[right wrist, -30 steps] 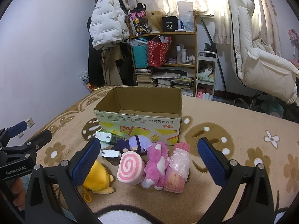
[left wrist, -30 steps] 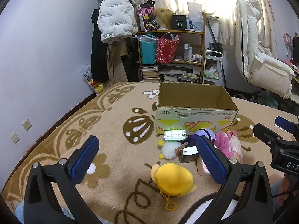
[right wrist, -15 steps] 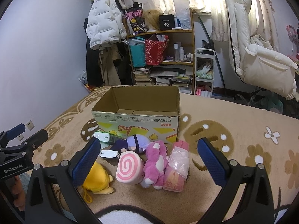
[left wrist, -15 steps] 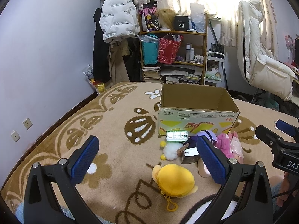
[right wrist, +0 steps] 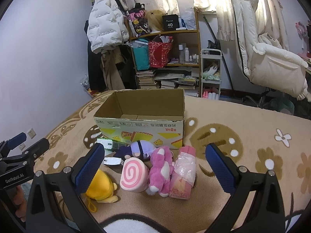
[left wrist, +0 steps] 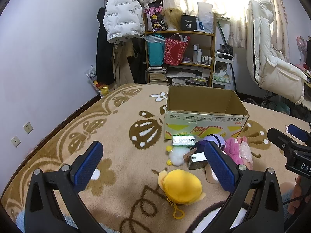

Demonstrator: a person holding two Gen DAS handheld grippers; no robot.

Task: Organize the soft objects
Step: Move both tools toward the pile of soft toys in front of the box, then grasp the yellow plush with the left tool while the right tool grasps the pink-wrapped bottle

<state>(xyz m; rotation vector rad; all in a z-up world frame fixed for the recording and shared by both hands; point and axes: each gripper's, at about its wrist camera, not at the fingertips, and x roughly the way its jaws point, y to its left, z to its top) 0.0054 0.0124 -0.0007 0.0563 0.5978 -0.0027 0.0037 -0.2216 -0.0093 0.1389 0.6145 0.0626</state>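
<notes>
An open cardboard box stands on the brown patterned carpet. In front of it lie soft toys: a yellow plush, a pink swirl roll, a pink plush, a purple plush and a pink wrapped packet. A green packet and a white pom-pom toy lie by the box. My left gripper is open above the yellow plush. My right gripper is open above the pink toys. Both are empty.
A cluttered shelf with bags and books stands behind the box. A white jacket hangs at the back left. A white padded chair is at the right. A small silver box lies among the toys.
Both views have shifted slightly; the box and toys sit a little lower and nearer. Both grippers stay open and nothing has been picked up.
</notes>
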